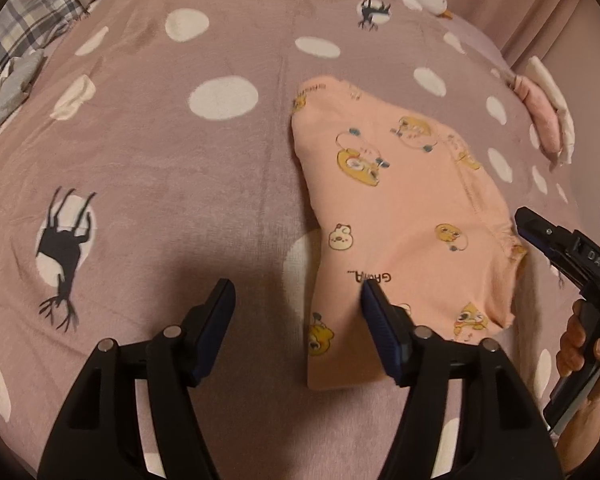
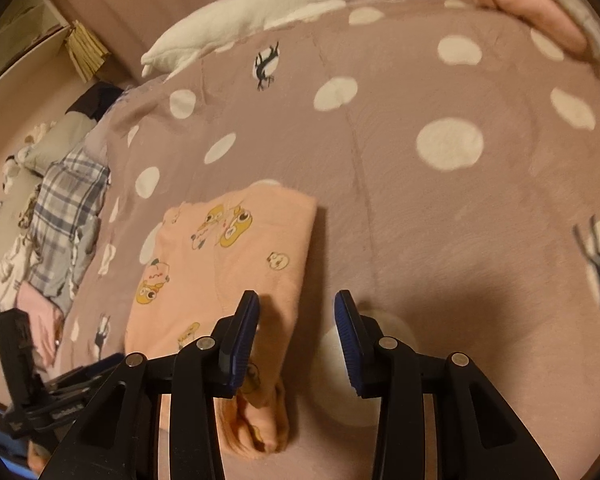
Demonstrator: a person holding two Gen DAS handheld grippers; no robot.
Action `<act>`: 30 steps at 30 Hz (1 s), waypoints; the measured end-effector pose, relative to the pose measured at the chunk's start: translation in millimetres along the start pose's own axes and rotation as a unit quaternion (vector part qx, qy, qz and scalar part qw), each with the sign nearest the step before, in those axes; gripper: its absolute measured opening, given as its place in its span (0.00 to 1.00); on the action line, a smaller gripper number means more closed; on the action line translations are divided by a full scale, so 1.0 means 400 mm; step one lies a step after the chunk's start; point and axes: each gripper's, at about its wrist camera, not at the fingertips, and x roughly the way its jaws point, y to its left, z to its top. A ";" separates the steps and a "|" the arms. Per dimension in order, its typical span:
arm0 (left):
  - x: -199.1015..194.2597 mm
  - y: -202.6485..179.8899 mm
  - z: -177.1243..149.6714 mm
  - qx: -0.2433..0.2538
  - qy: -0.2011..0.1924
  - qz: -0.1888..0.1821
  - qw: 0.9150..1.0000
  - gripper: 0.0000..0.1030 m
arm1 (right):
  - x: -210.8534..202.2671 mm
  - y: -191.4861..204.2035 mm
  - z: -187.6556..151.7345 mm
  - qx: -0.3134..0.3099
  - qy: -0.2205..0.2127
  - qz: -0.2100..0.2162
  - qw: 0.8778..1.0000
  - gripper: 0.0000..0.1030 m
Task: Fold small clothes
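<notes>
Mauve bedding dotted with white spots and black deer covers the bed (image 1: pixel 147 168), and both grippers hover above it with nothing held. Ahead and to the right of the left gripper (image 1: pixel 297 292) lies the peach garment (image 1: pixel 404 208), already folded into a compact block; the same garment sits ahead and to the left of the right gripper (image 2: pixel 295 304), its layered end just under that gripper's left finger. Both sets of jaws stand apart, no cloth between the pads.

Judging by the tidy block, this fold looks about finished, and the step in hand is likely a last tidy or a lift away. To do it well, I would pinch through all the layers at the thick end, not just the top one, and keep both grippers level so the stack does not slide open.

It looks like soft knit, printed with yellow cartoon animals and a short line of lettering; its edges are fairly square, with a gathered hem at one corner.
</notes>
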 end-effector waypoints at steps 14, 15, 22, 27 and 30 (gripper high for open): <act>-0.006 -0.122 -0.015 0.078 -0.036 -0.043 0.995 0.28 | 0.106 0.141 0.026 -0.103 0.001 0.038 0.994 0.33; 0.005 -0.130 -0.020 0.084 -0.031 -0.041 0.995 0.28 | 0.127 0.141 0.026 -0.106 0.008 0.026 0.994 0.33; 0.059 -0.143 -0.036 0.092 0.004 -0.027 0.995 0.28 | 0.122 0.110 0.021 -0.087 0.022 0.019 0.996 0.31; 0.050 -0.139 -0.044 0.090 0.005 -0.024 0.996 0.29 | 0.024 0.105 -0.021 -0.088 0.003 0.066 0.994 0.31; 0.055 -0.140 -0.057 0.090 0.006 -0.019 0.996 0.30 | -0.016 0.112 -0.062 -0.112 0.003 0.070 0.991 0.31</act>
